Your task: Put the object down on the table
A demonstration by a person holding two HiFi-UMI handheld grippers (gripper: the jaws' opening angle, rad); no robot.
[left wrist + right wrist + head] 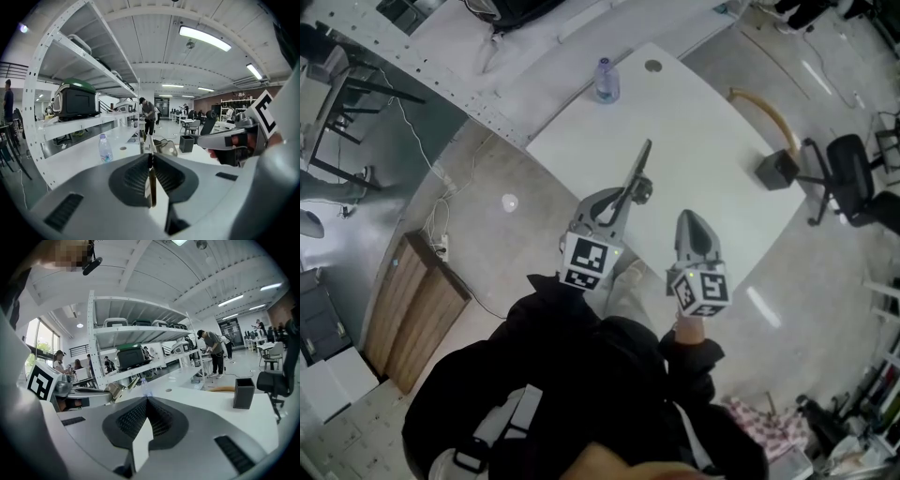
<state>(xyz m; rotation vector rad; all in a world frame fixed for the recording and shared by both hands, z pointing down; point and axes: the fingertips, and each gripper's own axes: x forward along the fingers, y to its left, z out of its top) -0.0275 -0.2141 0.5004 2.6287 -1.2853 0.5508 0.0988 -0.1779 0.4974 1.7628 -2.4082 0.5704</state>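
Note:
A long thin dark tool [636, 173] with a metal fitting partway along it is held over the near part of the white table [703, 122]. My left gripper [622, 203] is shut on its lower end, and the tool points away up the table. In the left gripper view the flat shaft [151, 183] is pinched edge-on between the pads of the left gripper [151, 158]. My right gripper [689, 221] hovers beside it to the right, shut and empty. The right gripper view shows the right gripper [146, 400] with its jaws together and the tool [117, 392] at left.
A water bottle [607, 81] stands at the table's far edge near a round hole [652, 66]. A black box [778, 170] sits at the right corner by a curved wooden piece [764, 108]. An office chair [853, 178] stands beyond. Shelving runs along the left.

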